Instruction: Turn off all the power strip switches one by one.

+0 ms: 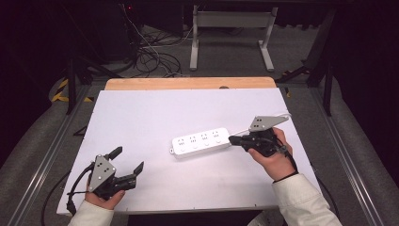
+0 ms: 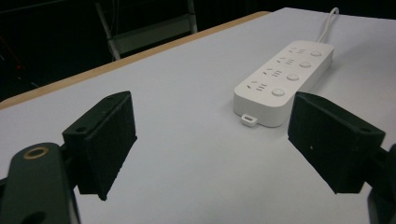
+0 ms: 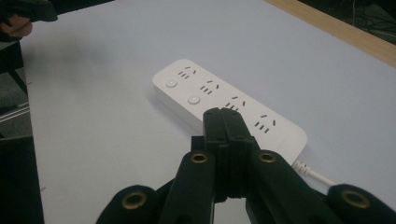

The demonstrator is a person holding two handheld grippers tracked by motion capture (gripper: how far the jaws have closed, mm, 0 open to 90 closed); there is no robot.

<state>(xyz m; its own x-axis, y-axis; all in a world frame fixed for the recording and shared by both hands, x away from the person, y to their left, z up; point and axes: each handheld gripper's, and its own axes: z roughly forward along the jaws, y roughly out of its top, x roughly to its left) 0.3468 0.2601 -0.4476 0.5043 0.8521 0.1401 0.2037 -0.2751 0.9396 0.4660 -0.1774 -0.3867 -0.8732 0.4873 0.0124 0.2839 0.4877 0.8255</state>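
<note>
In the high view a white power strip [image 1: 200, 141] is lying near the middle of the white table [image 1: 141, 117], its long side running left to right; the right gripper [image 1: 234, 139] is pointing at the strip's right end, its jaws pressed together with nothing between them, the tip just beside or touching that end, I cannot tell which; the left gripper [image 1: 127, 160] is sitting near the table's front left corner, well apart from the strip, its jaws standing wide.

In the left gripper view the two black jaws are spreading far apart over bare table; the power strip [image 2: 285, 77] is lying beyond them, toward the right jaw.

In the right gripper view the jaws are meeting flat against each other, hovering over the strip's [image 3: 224, 105] near edge.
</note>
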